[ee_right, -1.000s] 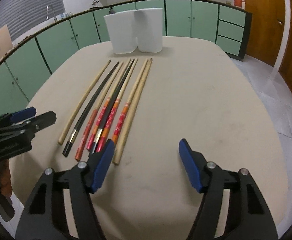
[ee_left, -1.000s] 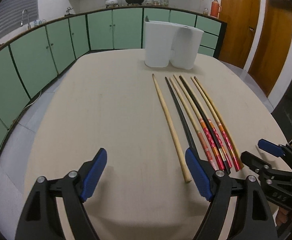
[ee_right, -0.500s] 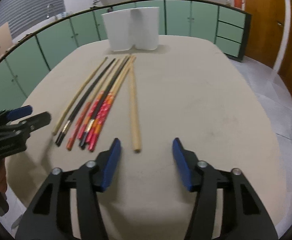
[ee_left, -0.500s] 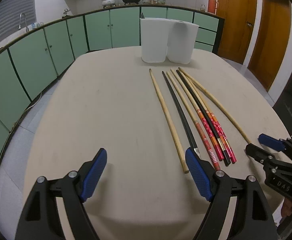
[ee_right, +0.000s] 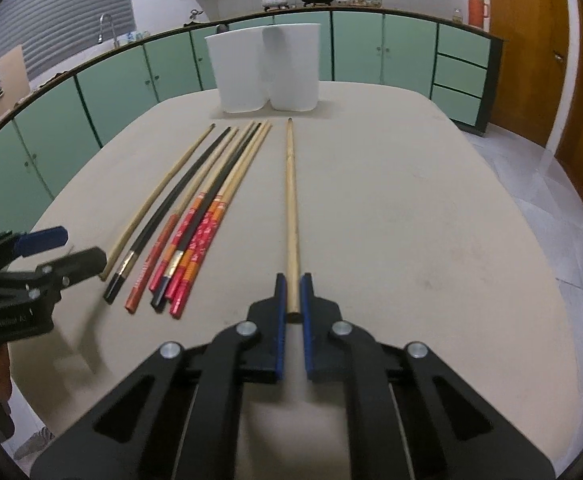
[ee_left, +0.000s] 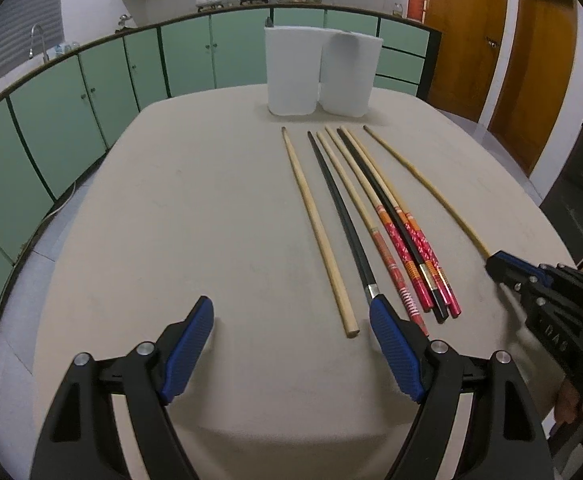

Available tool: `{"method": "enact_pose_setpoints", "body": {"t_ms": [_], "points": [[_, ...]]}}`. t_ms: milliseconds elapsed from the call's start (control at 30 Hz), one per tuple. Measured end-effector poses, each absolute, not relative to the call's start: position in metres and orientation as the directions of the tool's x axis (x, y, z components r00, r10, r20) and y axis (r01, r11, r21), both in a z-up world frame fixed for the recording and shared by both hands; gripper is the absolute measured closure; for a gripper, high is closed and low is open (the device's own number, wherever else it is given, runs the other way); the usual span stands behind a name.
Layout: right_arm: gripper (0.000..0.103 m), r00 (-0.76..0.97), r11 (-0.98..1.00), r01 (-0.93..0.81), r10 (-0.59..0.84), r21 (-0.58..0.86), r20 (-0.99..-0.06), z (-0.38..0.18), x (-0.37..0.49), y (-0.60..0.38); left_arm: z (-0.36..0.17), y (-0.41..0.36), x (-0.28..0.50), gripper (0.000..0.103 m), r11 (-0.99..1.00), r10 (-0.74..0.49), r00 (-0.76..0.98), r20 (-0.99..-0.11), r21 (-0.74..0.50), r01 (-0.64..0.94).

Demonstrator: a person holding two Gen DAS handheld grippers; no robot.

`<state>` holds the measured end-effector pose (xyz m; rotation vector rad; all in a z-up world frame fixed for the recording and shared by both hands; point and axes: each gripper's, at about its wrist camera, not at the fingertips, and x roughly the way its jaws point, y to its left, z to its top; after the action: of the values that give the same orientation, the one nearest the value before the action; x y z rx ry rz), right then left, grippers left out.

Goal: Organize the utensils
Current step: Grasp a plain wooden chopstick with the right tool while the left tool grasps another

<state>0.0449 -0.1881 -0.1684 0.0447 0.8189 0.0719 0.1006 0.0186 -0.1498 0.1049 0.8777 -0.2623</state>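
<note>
Several long chopsticks (ee_left: pixel 375 216) lie side by side on the beige table (ee_left: pixel 211 208): plain wood, black, and red-patterned ones; they also show in the right wrist view (ee_right: pixel 195 216). My right gripper (ee_right: pixel 293 296) is shut on the near end of a separate plain wooden chopstick (ee_right: pixel 290 192), which lies apart to the right of the bundle (ee_left: pixel 423 184). My left gripper (ee_left: pixel 291 344) is open and empty, low over the table, just before the near ends of the leftmost chopsticks. A white two-compartment holder (ee_left: pixel 319 74) stands at the far side (ee_right: pixel 267 68).
Green cabinets (ee_left: pixel 91 92) curve around the table's left and far sides. Wooden doors (ee_left: pixel 503 52) stand at the right. The table edge drops off close behind both grippers.
My right gripper has closed on the near end of the rightmost wooden chopstick, which now lies swung away from the bundle. My left gripper has stayed open and nearly still.
</note>
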Motion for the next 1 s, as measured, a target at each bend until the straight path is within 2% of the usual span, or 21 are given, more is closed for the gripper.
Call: {"method": "enact_pose_setpoints", "body": {"t_ms": [67,300,400,500,567,633,667,1000], "points": [[0.097,0.680,0.997,-0.046,0.082,0.069,-0.728,-0.168,0.045,-0.190,-0.153,0.018,0.101,0.029,0.963,-0.180,0.605,-0.776,-0.014,0.268],[0.097,0.683,0.996,-0.045,0.088,0.078,-0.725,-0.169,0.045,-0.192,-0.156,0.015,0.105,0.034,0.963,-0.170,0.599,-0.783,-0.003,0.269],[0.097,0.684,0.996,-0.045,0.087,0.077,-0.724,-0.169,0.044,-0.192,-0.157,0.013,0.106,0.040,0.963,-0.165,0.606,-0.778,0.006,0.270],[0.097,0.686,0.996,-0.042,0.087,0.080,-0.722,-0.170,0.045,-0.192,-0.157,0.011,0.105,0.055,0.962,-0.170,0.613,-0.772,0.005,0.273],[0.097,0.687,0.996,-0.042,0.086,0.079,-0.721,-0.170,0.045,-0.192,-0.156,0.010,0.105,0.077,0.961,-0.177,0.615,-0.768,0.001,0.278],[0.097,0.688,0.996,-0.042,0.087,0.081,-0.720,-0.171,0.044,-0.192,-0.156,0.008,0.105,0.092,0.959,-0.190,0.611,-0.769,-0.012,0.283],[0.097,0.688,0.996,-0.042,0.089,0.082,-0.720,-0.171,0.044,-0.192,-0.157,0.007,0.105,0.095,0.959,-0.191,0.611,-0.768,-0.014,0.283],[0.097,0.692,0.995,-0.049,0.093,0.082,-0.716,-0.158,0.044,-0.196,-0.135,0.012,0.103,0.096,0.962,-0.186,0.655,-0.732,-0.001,0.272]]}}
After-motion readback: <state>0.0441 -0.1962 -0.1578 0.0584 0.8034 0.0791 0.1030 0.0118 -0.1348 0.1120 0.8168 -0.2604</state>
